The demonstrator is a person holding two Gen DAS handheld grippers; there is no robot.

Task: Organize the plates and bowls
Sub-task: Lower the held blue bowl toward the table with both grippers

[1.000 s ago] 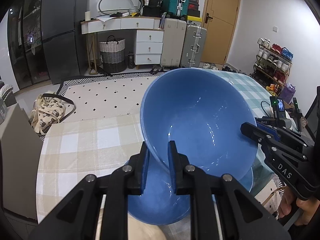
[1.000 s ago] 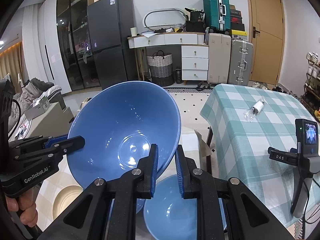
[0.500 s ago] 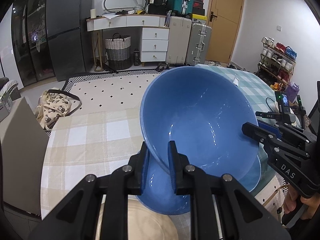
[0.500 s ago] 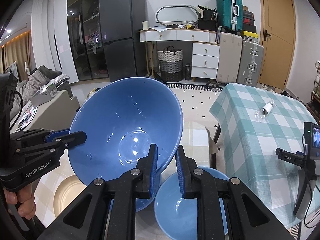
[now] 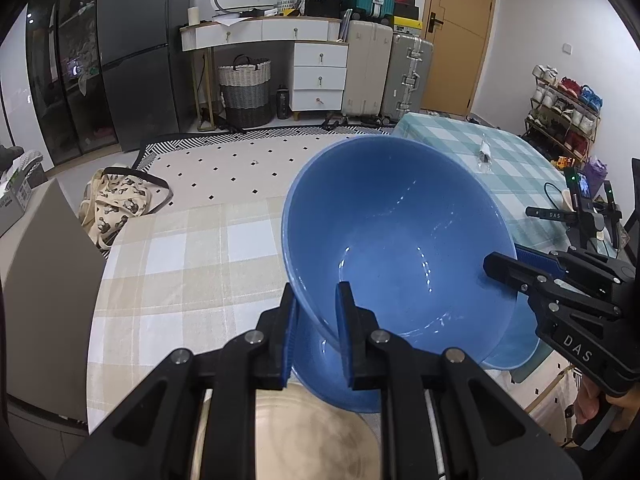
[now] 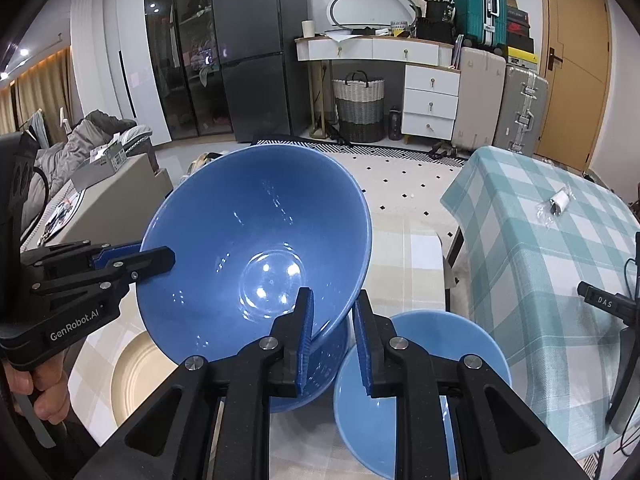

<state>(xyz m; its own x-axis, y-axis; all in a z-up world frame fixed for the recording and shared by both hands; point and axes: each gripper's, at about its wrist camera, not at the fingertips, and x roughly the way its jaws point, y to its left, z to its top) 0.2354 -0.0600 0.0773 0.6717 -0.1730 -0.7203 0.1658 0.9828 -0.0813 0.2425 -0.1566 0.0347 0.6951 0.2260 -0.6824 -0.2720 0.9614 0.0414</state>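
A large blue bowl (image 5: 400,240) (image 6: 240,232) hangs tilted over the beige checked table (image 5: 180,272), gripped from two sides. My left gripper (image 5: 316,312) is shut on its near rim, one pad inside and one outside. My right gripper (image 6: 332,316) pinches the opposite rim the same way. Each gripper shows in the other's view, the right gripper (image 5: 500,268) and the left gripper (image 6: 160,258). Directly under the held bowl sits a darker blue bowl (image 6: 320,380) (image 5: 332,376). A light blue bowl (image 6: 420,380) and a beige plate (image 6: 136,368) flank it.
A second table with a green checked cloth (image 6: 540,240) stands close on the right and carries a small wrapped item (image 6: 556,204). A device on a stand (image 5: 580,200) is at that table's near edge. A grey box (image 5: 40,280) borders the left side.
Both grippers have sunk with the large blue bowl toward the darker blue bowl on the table. The beige plate and light blue bowl show more fully now.
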